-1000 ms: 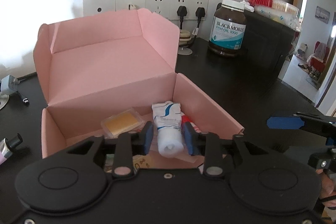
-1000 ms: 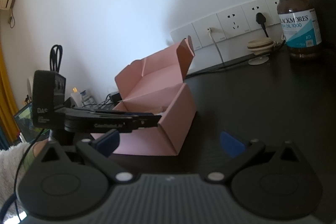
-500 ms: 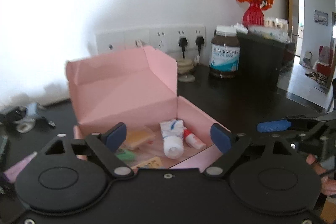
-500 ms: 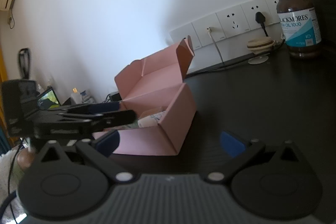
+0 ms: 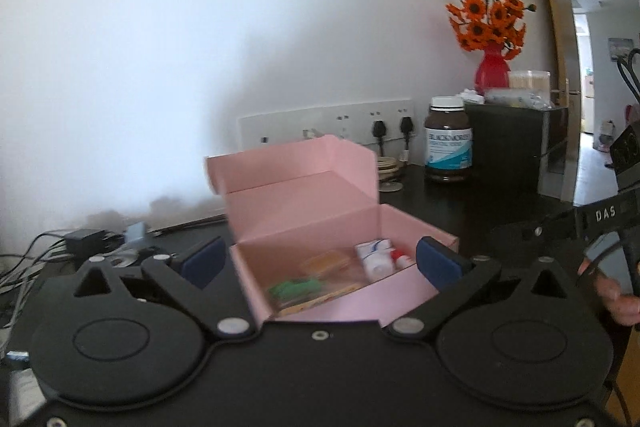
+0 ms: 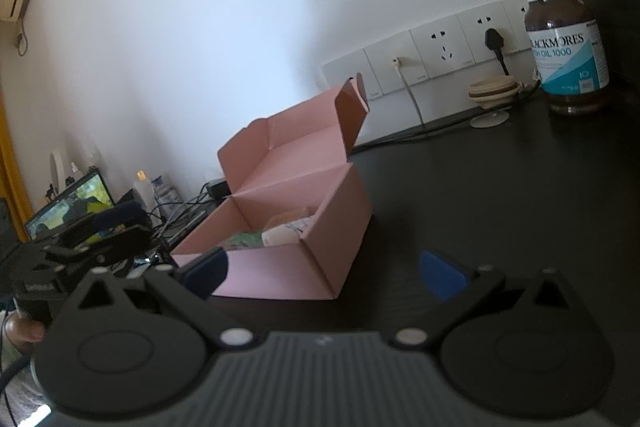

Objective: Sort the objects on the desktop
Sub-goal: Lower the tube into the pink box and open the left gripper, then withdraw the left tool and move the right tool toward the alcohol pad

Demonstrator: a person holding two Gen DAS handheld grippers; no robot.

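Note:
An open pink cardboard box stands on the dark desk with its lid up; it also shows in the right wrist view. Inside lie a white tube, a small red-capped item, an orange packet and a green item. My left gripper is open and empty, held back from the box's near side. My right gripper is open and empty, to the right of the box and low over the desk.
A brown fish-oil bottle stands at the back by the wall sockets, next to a black cabinet with a red vase of orange flowers. Cables and a charger lie at the left. A laptop sits far left.
My left gripper let go of the white tube, which now lies in the box. It opened wide and pulled back and up from the box. The right gripper stayed still.

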